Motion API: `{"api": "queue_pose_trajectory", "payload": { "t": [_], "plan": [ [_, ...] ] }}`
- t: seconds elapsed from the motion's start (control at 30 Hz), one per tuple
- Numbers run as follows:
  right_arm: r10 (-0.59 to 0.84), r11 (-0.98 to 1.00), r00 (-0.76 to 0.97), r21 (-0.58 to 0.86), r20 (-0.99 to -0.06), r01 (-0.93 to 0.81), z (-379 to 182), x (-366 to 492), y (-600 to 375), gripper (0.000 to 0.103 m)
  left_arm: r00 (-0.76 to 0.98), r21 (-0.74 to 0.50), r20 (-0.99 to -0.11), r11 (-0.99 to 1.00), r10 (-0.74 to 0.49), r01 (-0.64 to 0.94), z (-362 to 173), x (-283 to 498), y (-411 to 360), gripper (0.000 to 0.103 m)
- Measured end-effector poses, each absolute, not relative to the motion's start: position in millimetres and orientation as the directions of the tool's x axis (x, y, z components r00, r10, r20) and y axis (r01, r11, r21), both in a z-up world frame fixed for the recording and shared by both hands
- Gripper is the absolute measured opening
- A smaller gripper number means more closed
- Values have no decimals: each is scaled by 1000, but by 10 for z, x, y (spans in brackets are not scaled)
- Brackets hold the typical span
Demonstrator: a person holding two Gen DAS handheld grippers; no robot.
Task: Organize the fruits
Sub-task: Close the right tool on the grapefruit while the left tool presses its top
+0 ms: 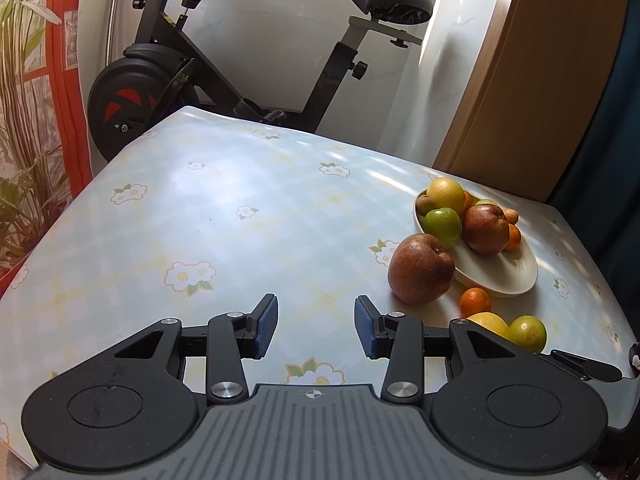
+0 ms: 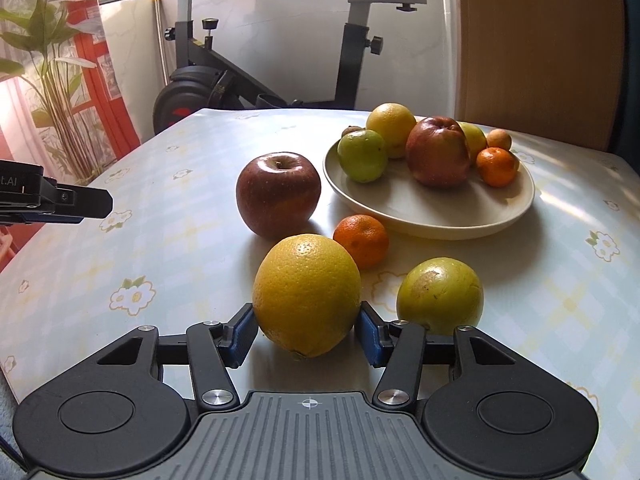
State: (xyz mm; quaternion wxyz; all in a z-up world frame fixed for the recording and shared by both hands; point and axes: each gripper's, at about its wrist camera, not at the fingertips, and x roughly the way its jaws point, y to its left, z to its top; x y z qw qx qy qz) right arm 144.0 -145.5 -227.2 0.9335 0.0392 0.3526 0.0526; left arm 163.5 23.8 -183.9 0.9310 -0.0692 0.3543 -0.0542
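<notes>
Right gripper (image 2: 307,334) jaws bracketed yellow orange (image 2: 307,294) on table (image 2: 200,160), contact unclear; left gripper (image 1: 316,330) spread, empty.

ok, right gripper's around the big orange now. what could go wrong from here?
1. The orange is round and wide between the right gripper pads; it may slip or roll out on lifting.
2. The mandarin and green fruit sit close by, so a slip could knock them rolling.
3. The plate already holds a pile; the free room is at its front.
</notes>
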Motion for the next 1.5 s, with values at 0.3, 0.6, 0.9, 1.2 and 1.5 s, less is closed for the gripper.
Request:
{"api": "queue_pose_trajectory", "payload": {
  "t": [0.3, 0.6, 0.9, 1.2, 1.5],
  "plan": [
    [257, 961, 703, 96, -663, -261, -2259, 1321, -1210, 49, 740, -154, -655, 986, -150, 64, -1827, 1606, 211, 44],
    [283, 955, 699, 125, -657, -269, -2240, 1220, -1364, 51, 698, -193, -687, 976, -205, 97, -1886, 1622, 181, 44],
    [298, 952, 704, 147, -645, -268, -2238, 1161, -1459, 48, 616, -330, -693, 924, -375, 192, -2046, 1699, 25, 44],
    [291, 953, 703, 132, -648, -273, -2248, 1148, -1453, 44, 563, -405, -666, 871, -489, 278, -2163, 1734, -129, 44],
    [278, 956, 707, 115, -650, -270, -2244, 1122, -1460, 41, 493, -501, -643, 809, -586, 309, -2275, 1803, -235, 43]
  ]
}}
